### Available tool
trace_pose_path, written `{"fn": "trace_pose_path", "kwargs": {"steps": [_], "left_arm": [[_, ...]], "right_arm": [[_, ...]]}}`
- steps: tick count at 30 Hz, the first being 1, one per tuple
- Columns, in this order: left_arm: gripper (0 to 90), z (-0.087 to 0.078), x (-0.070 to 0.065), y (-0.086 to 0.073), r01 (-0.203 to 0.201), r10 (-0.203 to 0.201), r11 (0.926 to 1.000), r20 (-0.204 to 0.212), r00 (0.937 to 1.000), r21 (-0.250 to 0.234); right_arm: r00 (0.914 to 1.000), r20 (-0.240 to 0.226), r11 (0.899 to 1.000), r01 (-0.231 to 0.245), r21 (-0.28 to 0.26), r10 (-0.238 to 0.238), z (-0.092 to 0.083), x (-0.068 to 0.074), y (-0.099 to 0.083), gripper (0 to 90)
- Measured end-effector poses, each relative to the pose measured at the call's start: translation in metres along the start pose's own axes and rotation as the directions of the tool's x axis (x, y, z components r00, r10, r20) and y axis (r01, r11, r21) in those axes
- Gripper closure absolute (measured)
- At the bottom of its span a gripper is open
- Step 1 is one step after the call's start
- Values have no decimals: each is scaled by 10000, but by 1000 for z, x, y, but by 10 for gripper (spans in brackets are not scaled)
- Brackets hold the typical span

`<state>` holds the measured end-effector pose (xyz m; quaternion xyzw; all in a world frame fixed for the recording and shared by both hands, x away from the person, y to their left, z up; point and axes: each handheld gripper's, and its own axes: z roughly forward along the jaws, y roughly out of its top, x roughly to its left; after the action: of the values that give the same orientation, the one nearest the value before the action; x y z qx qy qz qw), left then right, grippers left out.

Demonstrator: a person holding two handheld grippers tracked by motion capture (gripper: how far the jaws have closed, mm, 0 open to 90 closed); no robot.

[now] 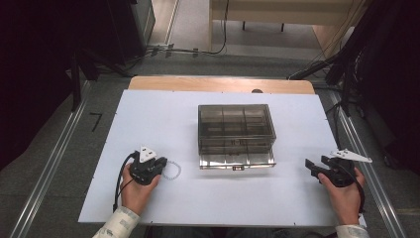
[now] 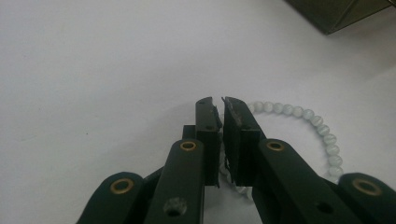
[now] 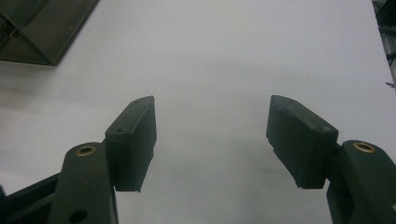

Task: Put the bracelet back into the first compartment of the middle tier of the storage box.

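Observation:
A bracelet of pale white beads (image 1: 173, 170) lies on the white table, left of the box. In the left gripper view its loop (image 2: 322, 128) curves out to the right of the jaws and runs back in between them. My left gripper (image 1: 161, 163) (image 2: 220, 103) is shut on the bracelet's near side, jaws almost touching. A smoky transparent organiser box (image 1: 236, 126) stands mid-table with its bottom drawer (image 1: 236, 160) pulled out toward me. My right gripper (image 1: 311, 166) (image 3: 212, 114) rests at the right, open, with bare table between its jaws.
The white table top (image 1: 148, 114) ends at a wooden strip (image 1: 218, 83) at the back. A corner of the box shows in the left gripper view (image 2: 343, 14) and in the right gripper view (image 3: 42, 28). Metal rails (image 1: 49, 163) flank the table.

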<state>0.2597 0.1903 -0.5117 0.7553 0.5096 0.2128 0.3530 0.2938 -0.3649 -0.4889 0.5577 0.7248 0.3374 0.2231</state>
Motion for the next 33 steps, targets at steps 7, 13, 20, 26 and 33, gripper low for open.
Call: {"fn": "trace_pose_path", "kwargs": {"steps": [7, 13, 20, 26, 33], "left_arm": [[865, 0, 0, -1, -23, 23, 10000, 32, 10000, -13], [868, 0, 2, 0, 174, -174, 9998, 112, 9998, 18], [881, -2, 3, 1, 537, -539, 9985, 345, 9980, 52], [882, -6, 0, 3, 655, -642, 9977, 569, 9963, -199], [882, -19, -4, 6, 700, -638, 9947, 810, 9947, -758]], "right_arm": [[10000, 7, 10000, -14, -2, 14, 0, 0, 0, 318], [10000, 0, 10000, -43, -9, 43, 0, 1, 0, 319], [10000, 12, 10000, -18, -14, 18, 0, 0, 0, 319], [10000, 30, 10000, -21, -20, 21, -1, 0, 0, 319], [10000, 39, 10000, -12, 5, 12, 0, 0, 0, 319]]}}
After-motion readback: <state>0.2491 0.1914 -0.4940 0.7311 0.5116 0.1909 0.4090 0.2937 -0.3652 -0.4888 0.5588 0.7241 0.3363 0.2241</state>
